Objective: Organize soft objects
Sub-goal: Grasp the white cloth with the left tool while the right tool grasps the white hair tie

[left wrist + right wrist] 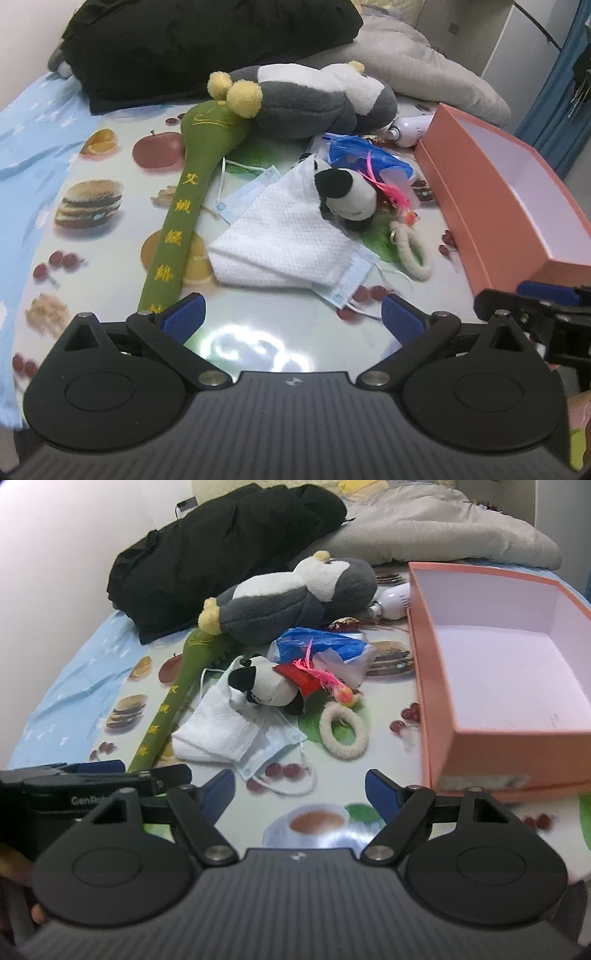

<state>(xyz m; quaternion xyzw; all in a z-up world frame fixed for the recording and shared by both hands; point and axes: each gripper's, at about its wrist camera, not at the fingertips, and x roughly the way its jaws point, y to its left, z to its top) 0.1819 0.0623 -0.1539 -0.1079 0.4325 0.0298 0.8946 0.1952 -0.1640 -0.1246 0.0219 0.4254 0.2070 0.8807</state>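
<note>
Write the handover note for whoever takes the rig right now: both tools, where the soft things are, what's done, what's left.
Left tool: open, empty, above the tablecloth near the face mask.
Right tool: open, empty, next to the pink box.
Box: empty, on the right side of the table.
Soft things, all loose on the table: grey-and-white plush at the back, small panda plush on the white cloth, green stick cushion on the left, fluffy ring beside the box.
Done: nothing sorted yet.
Left: every item still to put away, probably into the box.
</note>
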